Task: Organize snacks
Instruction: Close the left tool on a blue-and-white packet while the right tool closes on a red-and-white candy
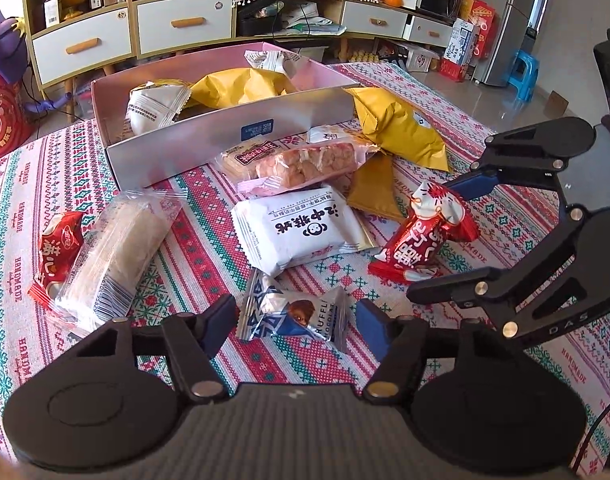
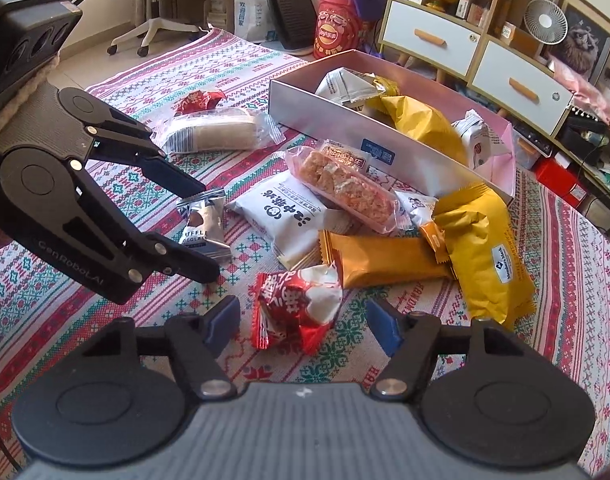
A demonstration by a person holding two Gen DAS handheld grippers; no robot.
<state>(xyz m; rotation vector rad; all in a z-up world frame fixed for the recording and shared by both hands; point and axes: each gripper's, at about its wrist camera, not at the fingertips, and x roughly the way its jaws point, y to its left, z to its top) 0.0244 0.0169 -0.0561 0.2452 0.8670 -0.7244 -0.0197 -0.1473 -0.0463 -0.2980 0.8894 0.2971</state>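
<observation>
A small silver-and-blue truffle chocolate packet [image 1: 293, 316] [image 2: 205, 224] lies on the patterned cloth between the fingers of my left gripper [image 1: 297, 324] [image 2: 203, 226]. The pads stand a little off its wrapper on both sides, so this gripper is open. A red-and-white candy packet [image 2: 297, 308] [image 1: 425, 232] lies between the blue pads of my right gripper [image 2: 303, 322] [image 1: 445, 240], also open, with small gaps on each side. Behind the loose snacks stands a silver box with a pink inside [image 1: 185, 148] [image 2: 345, 120], holding yellow and white packets.
On the cloth lie a white biscuit packet [image 1: 301, 232], a clear-wrapped crispy bar [image 1: 305, 164], an orange bar [image 2: 385, 260], a yellow bag [image 2: 485, 252], a pale wafer pack [image 1: 113, 256] and another red candy [image 1: 57, 248]. Cabinets stand beyond the table.
</observation>
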